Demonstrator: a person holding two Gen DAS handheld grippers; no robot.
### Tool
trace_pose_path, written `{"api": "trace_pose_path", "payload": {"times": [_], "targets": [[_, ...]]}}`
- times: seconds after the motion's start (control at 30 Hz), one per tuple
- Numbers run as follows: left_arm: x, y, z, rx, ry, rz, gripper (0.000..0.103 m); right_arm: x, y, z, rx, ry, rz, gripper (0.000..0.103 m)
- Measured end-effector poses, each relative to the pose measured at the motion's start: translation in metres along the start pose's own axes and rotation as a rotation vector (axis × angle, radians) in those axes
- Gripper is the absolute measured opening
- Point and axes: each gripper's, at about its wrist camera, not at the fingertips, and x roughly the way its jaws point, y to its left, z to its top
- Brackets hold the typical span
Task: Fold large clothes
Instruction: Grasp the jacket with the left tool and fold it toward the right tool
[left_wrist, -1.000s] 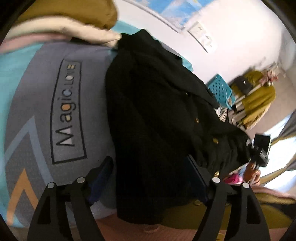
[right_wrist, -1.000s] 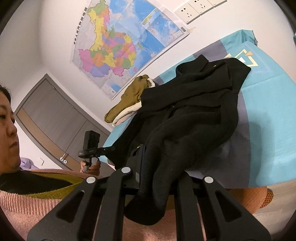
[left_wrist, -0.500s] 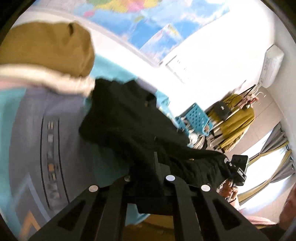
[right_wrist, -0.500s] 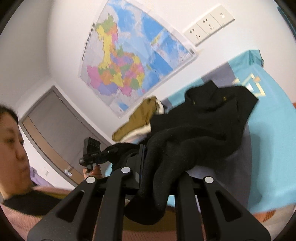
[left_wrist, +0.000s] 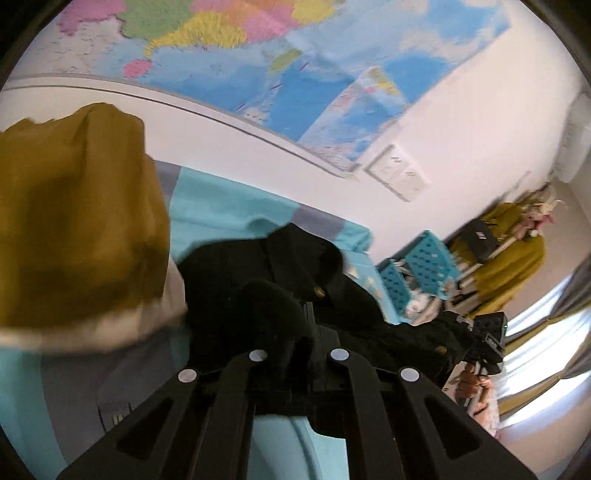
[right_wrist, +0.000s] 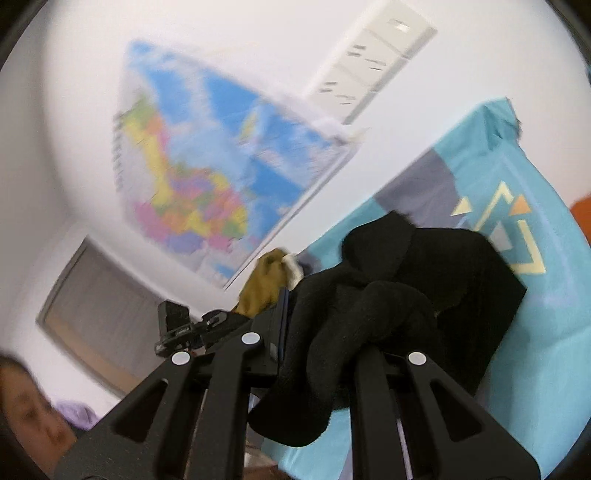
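While I scan from the left, the mustard garment (left_wrist: 74, 229) sits stacked on pale folded cloth (left_wrist: 110, 328) at the far left of the teal-and-grey table (left_wrist: 229, 210), and just beside it the black coat (left_wrist: 280, 280) starts. My left hand-held gripper (left_wrist: 308, 332) is clamped fully shut on a bunched edge of that coat, with cloth spilling over the fingers on the near side. From there the coat runs rightward as one dark band, past its brass buttons (left_wrist: 318, 291), to my right hand-held gripper (left_wrist: 487, 341) at the far right of this view. In the right wrist view that right hand-held gripper (right_wrist: 317, 339) is nearly closed, pinching a thick roll of coat fabric that droops below the fingers. Most of the coat lies ahead of both grippers, on the table toward the wall map (right_wrist: 207, 177). I judge the coat's long axis spans between my two grips, so each hand is nearest its own end, and the fold turns on carrying both ends forward together.
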Motion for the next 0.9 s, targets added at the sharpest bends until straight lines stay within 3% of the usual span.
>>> {"api": "trace_pose_path", "payload": {"times": [0.17,0.3,0.33,0.37,0.4,0.43,0.47,0.5,0.63,0.7,0.77,0.9], "targets": [[0.068,0.020,0.047,-0.041,0.085,0.098,0.003,0.047,-0.046,0.035,0.141,0.038,-0.115,0.015],[0.122,0.044,0.066,-0.078,0.188,0.192,0.006,0.077,-0.076,0.048,0.206,0.077,-0.190,0.021],[0.127,0.047,0.066,-0.085,0.193,0.213,0.013,0.084,-0.083,0.050,0.228,0.093,-0.202,0.028],[0.129,0.048,0.067,-0.082,0.195,0.238,0.032,0.086,-0.085,0.050,0.228,0.094,-0.216,0.036],[0.128,0.048,0.067,-0.068,0.194,0.235,0.042,0.085,-0.085,0.051,0.221,0.083,-0.235,0.042],[0.123,0.045,0.066,-0.052,0.175,0.233,0.056,0.082,-0.082,0.050,0.202,0.060,-0.249,0.064],[0.114,0.039,0.064,-0.020,0.125,0.248,0.060,0.077,-0.077,0.049,0.182,0.040,-0.241,0.080],[0.102,0.030,0.059,0.036,0.074,0.270,0.062,0.073,-0.072,0.050,0.155,0.028,-0.241,0.081],[0.084,-0.012,0.029,0.249,0.039,0.284,0.071,0.063,-0.028,0.031,-0.100,0.050,-0.274,0.081],[0.090,-0.032,0.008,0.344,0.078,0.261,0.077,0.074,-0.010,0.015,-0.221,0.114,-0.320,0.081],[0.105,-0.052,-0.012,0.419,0.128,0.225,0.081,0.095,0.003,-0.005,-0.360,0.189,-0.421,0.079],[0.152,-0.069,-0.038,0.506,0.213,0.278,0.081,0.138,0.005,-0.028,-0.526,0.297,-0.566,0.068]]}}
